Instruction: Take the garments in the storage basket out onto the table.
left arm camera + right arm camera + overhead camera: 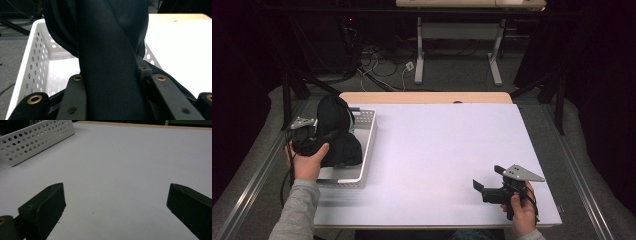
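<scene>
Currently, left hand-held gripper (314, 142): at the left edge, jaws pinching a band of black fabric (110, 62)
Fabric: bunched in the white perforated basket (368, 131), far left of the surface (447, 150)
Right hand-held gripper (115, 205): near right, jaws spread wide, low over bare surface, well apart from the basket

Overhead and both gripper views share the white basket (371, 131).
</scene>
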Available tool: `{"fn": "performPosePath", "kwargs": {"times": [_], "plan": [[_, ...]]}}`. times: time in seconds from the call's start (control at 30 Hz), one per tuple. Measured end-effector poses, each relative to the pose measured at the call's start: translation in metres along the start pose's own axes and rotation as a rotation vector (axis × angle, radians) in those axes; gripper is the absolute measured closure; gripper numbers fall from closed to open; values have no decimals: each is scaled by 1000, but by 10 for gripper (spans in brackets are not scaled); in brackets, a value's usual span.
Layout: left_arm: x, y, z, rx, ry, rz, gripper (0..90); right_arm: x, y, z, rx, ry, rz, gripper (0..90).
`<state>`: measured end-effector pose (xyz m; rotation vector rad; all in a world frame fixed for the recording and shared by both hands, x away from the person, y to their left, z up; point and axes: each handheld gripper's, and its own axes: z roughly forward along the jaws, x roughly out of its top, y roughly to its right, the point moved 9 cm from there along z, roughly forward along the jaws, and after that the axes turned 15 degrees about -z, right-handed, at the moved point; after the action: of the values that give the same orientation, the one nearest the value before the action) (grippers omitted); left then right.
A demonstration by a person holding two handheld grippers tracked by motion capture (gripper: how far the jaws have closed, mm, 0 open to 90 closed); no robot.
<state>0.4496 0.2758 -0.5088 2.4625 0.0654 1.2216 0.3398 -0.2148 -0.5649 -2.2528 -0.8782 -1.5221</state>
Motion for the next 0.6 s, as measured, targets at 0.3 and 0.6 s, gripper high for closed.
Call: {"fn": "performPosePath", "kwargs": {"times": [0.3,0.6], "plan": [[7,7,-13,-29,58,-3,647,1,0,0,-2,3,-5,16],[15,13,-26,-59,101,-8,647,0,-1,0,-2,0,-1,16]]}}
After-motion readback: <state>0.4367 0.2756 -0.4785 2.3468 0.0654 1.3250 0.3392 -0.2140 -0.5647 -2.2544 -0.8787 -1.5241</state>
